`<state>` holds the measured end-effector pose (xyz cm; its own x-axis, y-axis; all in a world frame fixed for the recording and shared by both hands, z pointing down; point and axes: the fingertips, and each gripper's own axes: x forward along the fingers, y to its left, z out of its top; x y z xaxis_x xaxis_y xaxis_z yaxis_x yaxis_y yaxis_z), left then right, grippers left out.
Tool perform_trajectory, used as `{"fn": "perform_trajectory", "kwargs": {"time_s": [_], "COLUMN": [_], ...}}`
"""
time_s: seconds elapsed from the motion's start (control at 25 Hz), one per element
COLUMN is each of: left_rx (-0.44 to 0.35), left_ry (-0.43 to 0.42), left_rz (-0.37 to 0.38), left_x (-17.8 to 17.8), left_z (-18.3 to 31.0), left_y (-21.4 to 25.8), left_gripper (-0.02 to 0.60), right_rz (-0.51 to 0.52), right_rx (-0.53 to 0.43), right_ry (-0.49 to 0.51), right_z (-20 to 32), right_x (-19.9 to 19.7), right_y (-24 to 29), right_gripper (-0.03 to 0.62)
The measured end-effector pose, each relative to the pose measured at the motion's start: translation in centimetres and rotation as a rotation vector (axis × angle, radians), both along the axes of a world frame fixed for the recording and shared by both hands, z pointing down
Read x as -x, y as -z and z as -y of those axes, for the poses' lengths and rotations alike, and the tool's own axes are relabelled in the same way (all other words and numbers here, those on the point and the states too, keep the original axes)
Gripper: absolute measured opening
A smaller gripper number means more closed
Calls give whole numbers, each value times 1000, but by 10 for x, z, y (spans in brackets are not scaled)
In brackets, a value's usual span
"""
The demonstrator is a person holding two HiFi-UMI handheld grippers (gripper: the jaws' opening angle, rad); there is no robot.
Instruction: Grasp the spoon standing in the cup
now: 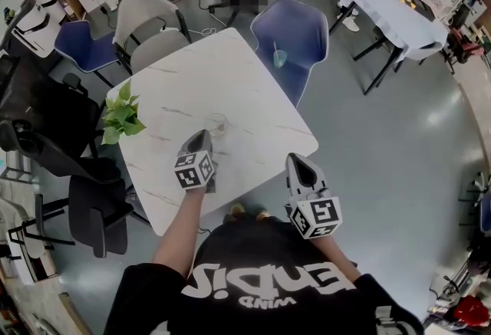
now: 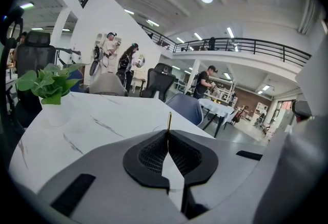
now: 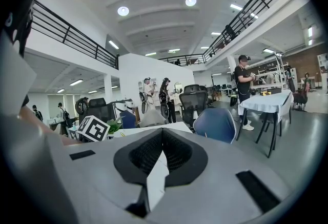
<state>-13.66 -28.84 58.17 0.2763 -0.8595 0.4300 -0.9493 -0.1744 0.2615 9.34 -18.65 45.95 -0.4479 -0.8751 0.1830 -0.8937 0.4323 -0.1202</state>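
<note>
A thin gold spoon handle [image 2: 169, 121] stands upright, pinched where the jaws of my left gripper [image 2: 168, 134] meet; the gripper is shut on it. The bowl of the spoon is hidden behind the jaws. Only a faint rim of the clear cup [image 2: 155, 128] shows beside the handle. In the head view the left gripper [image 1: 202, 134] points at that faint cup [image 1: 220, 125] near the middle of the white marble table [image 1: 253, 96]. My right gripper [image 1: 295, 160] hovers at the table's near right edge. Its jaws [image 3: 162, 131] are shut with nothing between them.
A small green plant in a white pot [image 1: 121, 116] stands at the table's left edge. A blue chair [image 1: 295, 34] and a grey chair [image 1: 149, 19] stand at the far side. Black office chairs [image 1: 92, 203] crowd the left. People stand in the background.
</note>
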Motion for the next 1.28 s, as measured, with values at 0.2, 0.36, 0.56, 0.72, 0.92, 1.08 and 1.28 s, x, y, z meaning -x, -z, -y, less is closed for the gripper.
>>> {"fn": "perform_trajectory", "kwargs": {"time_s": [0.2,0.36,0.56,0.72,0.92,1.08,1.28], "left_rx": [-41,-80,-126,-162,-206,-243,-274], "left_ry": [-12,-8,-7,-12,-22,-34,-20], "left_rz": [7,-8,-45,-73,-109,-130,-161], "left_x": [-3,-2,-4,-6,-6,-5,-1], "left_z": [-2,-3,-11,-23,-40,-56,-74], "left_y": [21,40,66,87,111,127,143], "left_gripper": [17,15,15,16,15,15,15], "right_rz": [3,4,5,6,5,3,2], "right_rx": [4,4,4,4,1,-1,-2], "right_ry": [2,9,9,11,15,19,22], "right_z": [-1,-2,-2,-2,-2,-1,-1], "right_x": [0,3,1,1,2,2,3], "right_y": [0,-1,0,-1,-1,0,2], "right_gripper": [8,8,8,8,8,8,8]}}
